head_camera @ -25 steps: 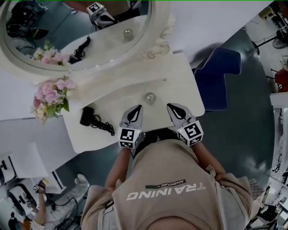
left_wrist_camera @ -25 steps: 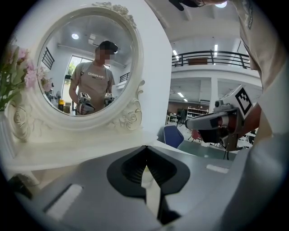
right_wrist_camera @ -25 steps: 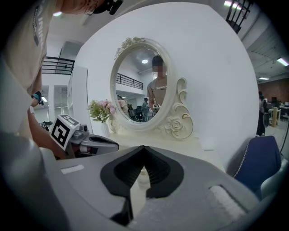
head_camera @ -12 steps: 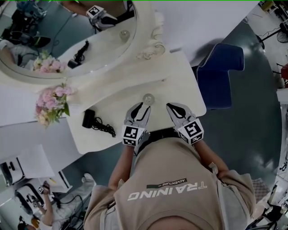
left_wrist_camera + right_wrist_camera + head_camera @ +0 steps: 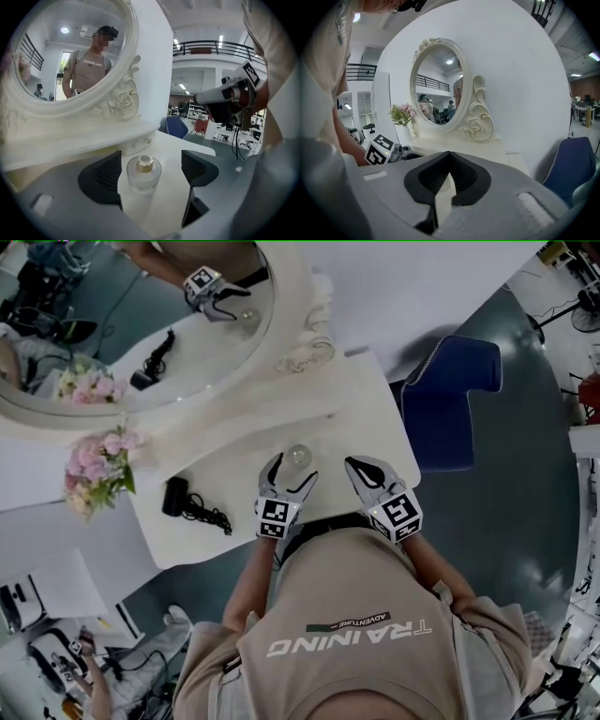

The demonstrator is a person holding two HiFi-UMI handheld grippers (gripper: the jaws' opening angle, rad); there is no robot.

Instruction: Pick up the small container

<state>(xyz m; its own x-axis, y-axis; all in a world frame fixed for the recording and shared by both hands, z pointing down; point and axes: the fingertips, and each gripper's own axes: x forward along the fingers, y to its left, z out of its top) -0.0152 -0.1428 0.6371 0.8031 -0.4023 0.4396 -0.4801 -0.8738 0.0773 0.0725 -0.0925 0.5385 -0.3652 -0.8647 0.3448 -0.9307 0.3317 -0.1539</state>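
Head view: the dressing table (image 5: 361,413) runs ahead of both tools. Your right gripper (image 5: 360,468) rests to the right of the left one, its jaws together and holding nothing. Your left gripper (image 5: 292,472) has its jaws spread wide, and they have just been opening. The small container (image 5: 144,174) stands upright on the table between them, slightly nearer the left pad, and appears to touch neither. Push in a little more so the pads flank its round glass body below the gold cap (image 5: 145,162). Centre it, then close slowly, since the glass will likely slip if it is pinched off-centre. A second ago the left jaws were shut and the container stood well ahead of their tips. The right gripper has hardly changed.
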